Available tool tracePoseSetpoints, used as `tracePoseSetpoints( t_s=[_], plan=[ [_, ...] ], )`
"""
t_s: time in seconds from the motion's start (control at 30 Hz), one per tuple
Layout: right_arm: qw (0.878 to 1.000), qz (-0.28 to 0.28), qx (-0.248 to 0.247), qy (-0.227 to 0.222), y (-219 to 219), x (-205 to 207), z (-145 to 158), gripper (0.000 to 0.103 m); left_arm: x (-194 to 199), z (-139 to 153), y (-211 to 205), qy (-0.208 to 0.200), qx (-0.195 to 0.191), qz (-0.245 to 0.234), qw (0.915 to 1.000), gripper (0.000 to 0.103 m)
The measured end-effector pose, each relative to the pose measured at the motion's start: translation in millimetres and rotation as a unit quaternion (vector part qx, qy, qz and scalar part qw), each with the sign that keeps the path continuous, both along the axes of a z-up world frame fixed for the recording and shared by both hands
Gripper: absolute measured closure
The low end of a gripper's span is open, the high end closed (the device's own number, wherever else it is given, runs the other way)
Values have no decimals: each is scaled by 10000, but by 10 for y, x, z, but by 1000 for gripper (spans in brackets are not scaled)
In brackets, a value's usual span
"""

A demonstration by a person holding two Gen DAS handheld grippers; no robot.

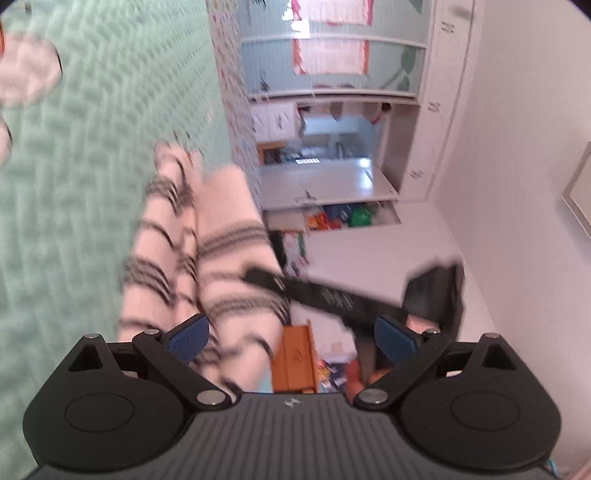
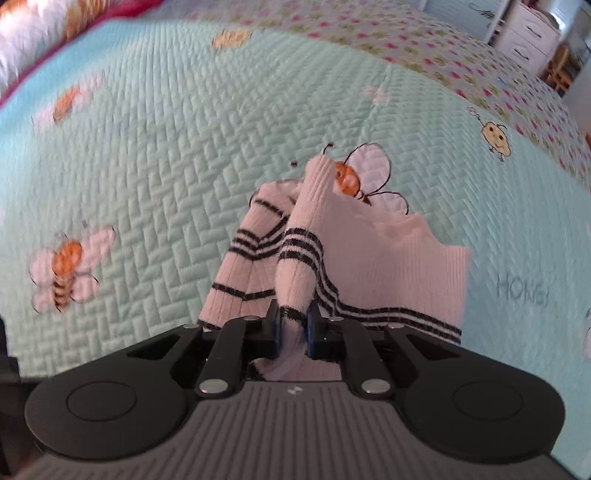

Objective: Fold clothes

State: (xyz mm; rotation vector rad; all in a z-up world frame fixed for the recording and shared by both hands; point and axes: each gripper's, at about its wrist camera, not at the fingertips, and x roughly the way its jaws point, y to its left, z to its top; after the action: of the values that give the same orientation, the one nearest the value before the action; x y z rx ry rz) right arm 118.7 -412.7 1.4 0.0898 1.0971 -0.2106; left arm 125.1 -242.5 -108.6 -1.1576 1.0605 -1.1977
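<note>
A white ribbed knit garment with black stripes point(image 2: 369, 251) lies bunched on the mint quilted bedspread point(image 2: 147, 147). My right gripper point(image 2: 294, 328) points down at it, its blue pads shut on a fold of the striped fabric. In the left wrist view the same garment point(image 1: 207, 251) hangs lifted and blurred against the bedspread point(image 1: 92, 184). My left gripper point(image 1: 291, 339) stands wide open, level, its left pad point(image 1: 186, 338) close to the cloth; nothing is pinched between its pads. The right gripper's black finger point(image 1: 314, 291) reaches across to the garment.
The quilt carries bee prints point(image 2: 64, 266), with a flowered border point(image 2: 406, 40) and a pillow point(image 2: 22, 29) at the far left. Beyond the bed stand white drawers point(image 2: 528, 33), a white desk and shelf unit point(image 1: 325, 177), an orange wooden stool point(image 1: 295, 354) and a white wall point(image 1: 517, 184).
</note>
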Motion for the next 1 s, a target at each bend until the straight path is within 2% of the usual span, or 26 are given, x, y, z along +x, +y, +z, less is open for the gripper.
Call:
tracePoseSetpoints(
  t_s=[0.2, 0.37, 0.47, 0.57, 0.7, 0.8, 1.0],
  plan=[
    [9986, -298, 302, -312, -162, -232, 2, 90, 306, 14, -184, 259, 326, 37, 9991, 4],
    [9946, -614, 633, -553, -321, -363, -59, 90, 491, -51, -515, 452, 539, -229, 9973, 4],
    [9918, -672, 893, -620, -389, -412, -69, 90, 558, 22, -697, 202, 721, -409, 9964, 4],
    [9915, -608, 943, -659, -426, -473, -61, 90, 571, 99, -810, -127, 911, -570, 9941, 4],
    [9915, -547, 909, -755, -435, -559, -57, 90, 457, 47, -742, -145, 952, -586, 9936, 4],
    [9901, -563, 981, -831, -438, -606, -73, 90, 374, 17, -681, -118, 801, -644, 9946, 4],
    [9907, -502, 922, -860, -393, -643, -72, 90, 295, -40, -585, 55, 889, -820, 9926, 4]
  ],
)
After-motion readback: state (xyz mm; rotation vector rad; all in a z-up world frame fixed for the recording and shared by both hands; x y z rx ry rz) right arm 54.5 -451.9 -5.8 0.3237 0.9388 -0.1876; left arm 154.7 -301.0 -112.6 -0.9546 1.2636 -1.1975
